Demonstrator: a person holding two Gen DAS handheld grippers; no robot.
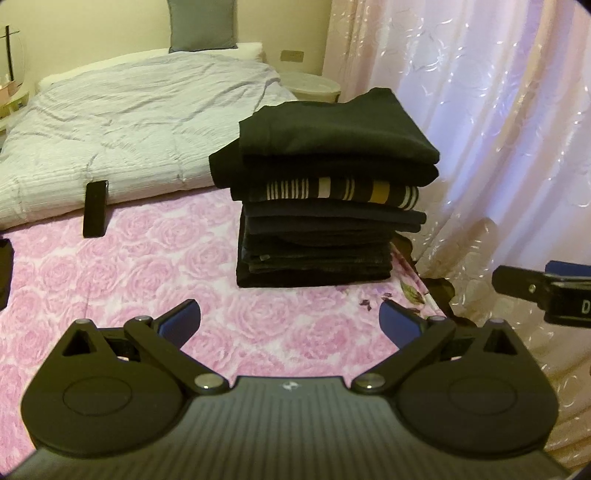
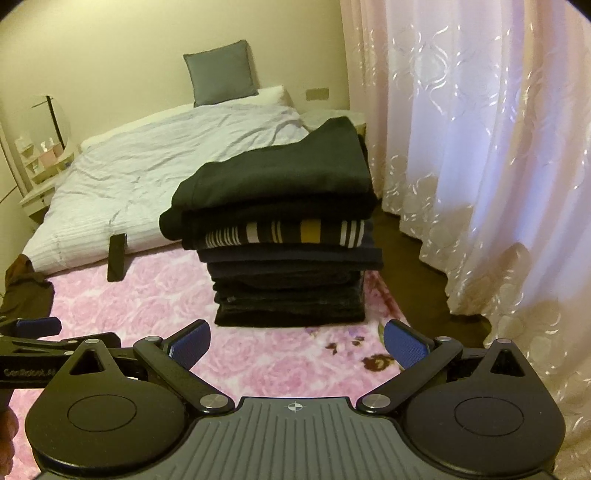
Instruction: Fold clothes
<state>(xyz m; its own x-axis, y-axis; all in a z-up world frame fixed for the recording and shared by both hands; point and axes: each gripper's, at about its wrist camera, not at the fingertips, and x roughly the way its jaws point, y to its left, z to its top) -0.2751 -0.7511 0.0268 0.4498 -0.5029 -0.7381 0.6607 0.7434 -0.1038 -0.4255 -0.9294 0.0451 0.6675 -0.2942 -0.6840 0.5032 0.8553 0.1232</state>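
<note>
A tall stack of folded dark clothes [image 1: 325, 192] [image 2: 280, 236] stands on the pink rose-patterned blanket [image 1: 147, 266] [image 2: 155, 302], near the bed's right edge. One layer in the stack is a striped garment [image 1: 340, 190] [image 2: 288, 233]. My left gripper [image 1: 290, 321] hovers open a short way in front of the stack, with nothing between its blue pads. My right gripper [image 2: 295, 343] is likewise open and empty, facing the stack. An unfolded dark garment [image 2: 26, 284] [image 1: 4, 273] lies at the far left edge of the blanket.
A black phone-like slab [image 1: 95, 208] [image 2: 117, 257] leans against the white duvet [image 1: 129, 122] [image 2: 166, 155]. A grey cushion [image 1: 201, 24] [image 2: 221, 74] stands at the wall. Sheer curtains [image 1: 498, 129] [image 2: 480, 166] hang to the right, beyond the bed's edge. A shelf [image 2: 40, 162] stands at far left.
</note>
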